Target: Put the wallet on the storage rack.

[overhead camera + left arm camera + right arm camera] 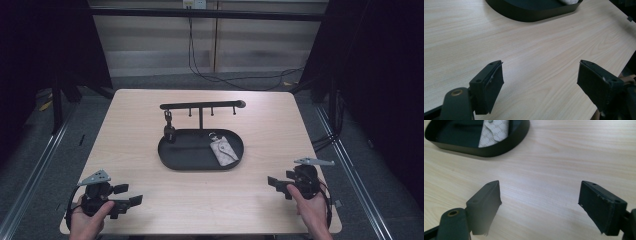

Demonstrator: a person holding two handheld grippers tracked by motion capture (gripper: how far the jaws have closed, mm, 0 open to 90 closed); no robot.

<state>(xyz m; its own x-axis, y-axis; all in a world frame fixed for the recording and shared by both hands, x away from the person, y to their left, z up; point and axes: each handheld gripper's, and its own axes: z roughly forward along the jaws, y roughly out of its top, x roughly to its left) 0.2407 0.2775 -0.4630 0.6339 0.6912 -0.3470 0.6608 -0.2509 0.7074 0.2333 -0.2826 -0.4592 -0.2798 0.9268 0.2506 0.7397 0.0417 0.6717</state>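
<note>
At the centre of the high view a black oval tray (172, 160) sits on the pale wooden desk (135, 115), with a hook rack (202, 105) rising from its far edge. A small patterned key pouch (224, 149) lies flat in the right half of the tray, its metal ring (213, 135) pointing toward the rack; a dark key fob (169, 131) hangs from the leftmost hook. The pouch looks light and soft, probably limp if pinched at one corner, and its slick face may slide, so the firmer top end by the ring or snap seems the best place to grip. The left hand-held gripper (131, 195) rests at the lower left of the frame, jaws wide and empty. The right hand-held gripper (275, 184), lower right, also stands wide with nothing between its pads, aimed toward the tray.
</note>
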